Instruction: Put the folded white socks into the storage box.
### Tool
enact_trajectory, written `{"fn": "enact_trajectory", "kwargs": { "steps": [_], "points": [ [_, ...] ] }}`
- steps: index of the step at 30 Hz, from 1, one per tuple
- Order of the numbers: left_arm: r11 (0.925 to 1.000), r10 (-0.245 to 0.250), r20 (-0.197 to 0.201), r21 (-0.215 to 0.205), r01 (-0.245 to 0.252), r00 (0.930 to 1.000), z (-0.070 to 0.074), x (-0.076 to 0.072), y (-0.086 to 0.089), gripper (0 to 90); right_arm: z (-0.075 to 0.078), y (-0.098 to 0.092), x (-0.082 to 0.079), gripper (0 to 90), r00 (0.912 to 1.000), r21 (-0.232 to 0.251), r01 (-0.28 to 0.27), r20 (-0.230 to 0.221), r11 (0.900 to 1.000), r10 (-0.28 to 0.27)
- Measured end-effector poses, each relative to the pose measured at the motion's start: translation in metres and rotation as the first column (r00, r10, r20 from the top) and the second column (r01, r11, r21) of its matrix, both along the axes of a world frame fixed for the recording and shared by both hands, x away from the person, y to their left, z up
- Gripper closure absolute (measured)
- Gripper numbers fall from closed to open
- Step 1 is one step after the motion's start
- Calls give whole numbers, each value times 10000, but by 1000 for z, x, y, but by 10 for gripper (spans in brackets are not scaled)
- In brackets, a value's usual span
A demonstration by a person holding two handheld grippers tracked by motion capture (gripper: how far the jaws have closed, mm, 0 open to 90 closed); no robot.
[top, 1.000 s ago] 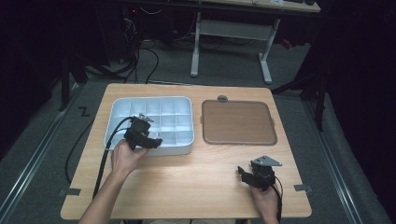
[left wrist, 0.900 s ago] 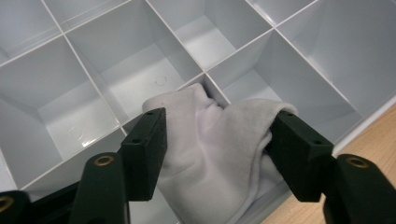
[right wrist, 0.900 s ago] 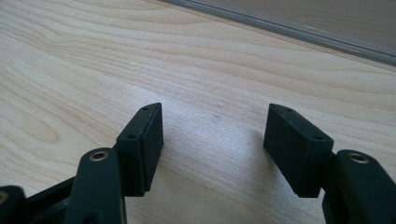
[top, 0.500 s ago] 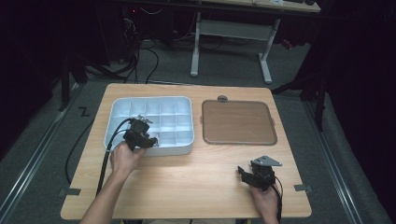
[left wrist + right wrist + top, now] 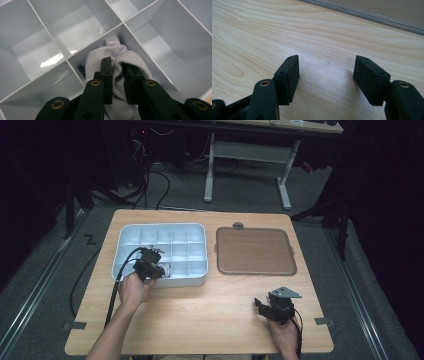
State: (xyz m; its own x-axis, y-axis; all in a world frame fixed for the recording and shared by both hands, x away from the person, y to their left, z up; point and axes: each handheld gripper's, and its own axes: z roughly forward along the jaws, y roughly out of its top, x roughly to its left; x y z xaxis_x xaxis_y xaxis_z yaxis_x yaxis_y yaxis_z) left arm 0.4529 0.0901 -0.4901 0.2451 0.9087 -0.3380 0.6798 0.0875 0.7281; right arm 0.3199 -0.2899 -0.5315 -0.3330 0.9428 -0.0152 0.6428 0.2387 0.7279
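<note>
A white cloth (image 5: pixel 117 75) is seen bunched in one compartment of a white divided tray (image 5: pixel 130 232), in the row nearest the person. The left gripper (image 5: pixel 117 72) is lowered into that compartment, and its jaws, which have just been closing, are pinched on a fold of the cloth, with fabric pressed between the pads. In the high view the left gripper (image 5: pixel 159 268) is placed over the near edge of the tray, toward its left half, and is held by the left hand (image 5: pixel 134 287). The neighbouring compartments seen in the left gripper view are bare.

The right gripper (image 5: pixel 327 72) is held low over the wooden table (image 5: pixel 210 320), with its jaws set well apart and nothing between them. In the high view the right gripper (image 5: pixel 262 305) is found near the table's near right corner, well apart from the tray. A brown lid (image 5: pixel 255 251) is laid flat on the table just beside the tray, on its right.
</note>
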Motion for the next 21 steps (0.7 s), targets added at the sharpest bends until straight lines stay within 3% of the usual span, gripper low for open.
{"fn": "enact_trajectory", "kwargs": {
  "steps": [4,7,13,21],
  "points": [
    [9997,-118,78,229,117,9999,-3,0,-1,805,0,0,0,382,10000,-3,-27,15,10000,27],
    [9975,-524,283,489,509,9982,-6,-3,1,810,0,0,0,382,10000,0,-28,12,10000,28],
    [9969,-766,74,180,764,9970,-5,0,8,810,0,0,0,382,10000,0,-31,11,10000,31],
    [9972,-722,89,212,720,9974,-5,0,8,807,0,0,0,381,10000,-5,-35,14,10000,35]
  ]
}}
